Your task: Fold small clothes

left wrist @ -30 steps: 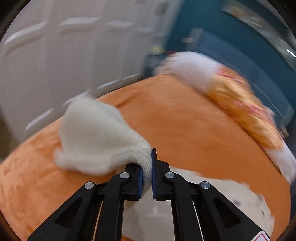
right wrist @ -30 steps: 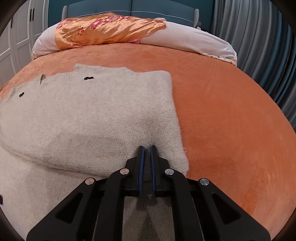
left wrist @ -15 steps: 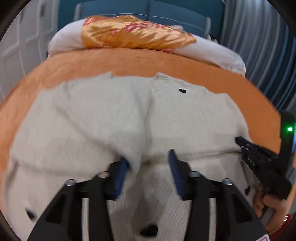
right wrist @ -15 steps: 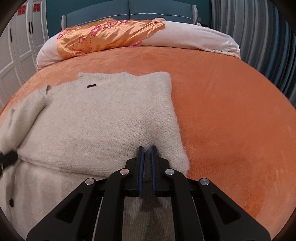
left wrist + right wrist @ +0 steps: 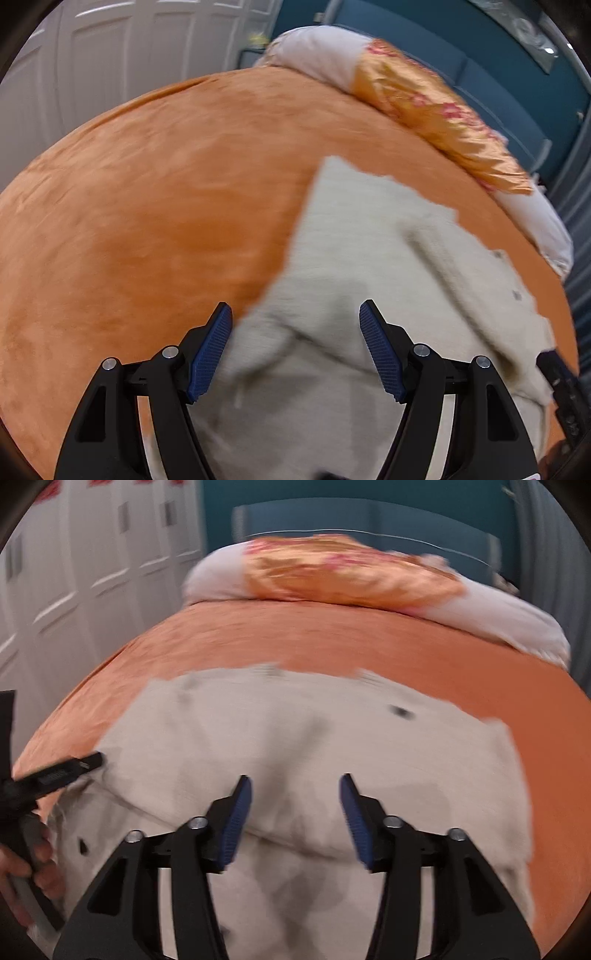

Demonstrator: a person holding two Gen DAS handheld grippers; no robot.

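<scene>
My left gripper (image 5: pixel 295 321) has its jaws spread and still opening; its blue pads (image 5: pixel 208 354) stand clear of the cream knit sweater (image 5: pixel 388 280) below, gripping nothing, though folded knit lies in the gap beneath them. My right gripper (image 5: pixel 295 794) reads the same: jaws parted and opening, pads (image 5: pixel 354 819) off the fabric, nothing clamped, the sweater's folded edge showing between and under them. The sweater lies flat on the orange bedspread (image 5: pixel 147 221), its sides turned in over the body, with a thick fold line running across just ahead of both tools. Small dark buttons (image 5: pixel 400 711) show on the knit in the right wrist view; the picture is motion-blurred, so I cannot count them reliably. In that same view the left gripper enters at the left edge, its tip over the sweater's left border, with a hand (image 5: pixel 22 871) around its handle. In the left wrist view a dark part of the right gripper shows at the far right edge. Beyond the sweater, at the head of the bed, lies a white pillow (image 5: pixel 517 616) with an orange floral satin cover (image 5: pixel 351 576). A teal headboard (image 5: pixel 369 520) stands behind it and white panelled doors (image 5: pixel 110 55) to the left.
</scene>
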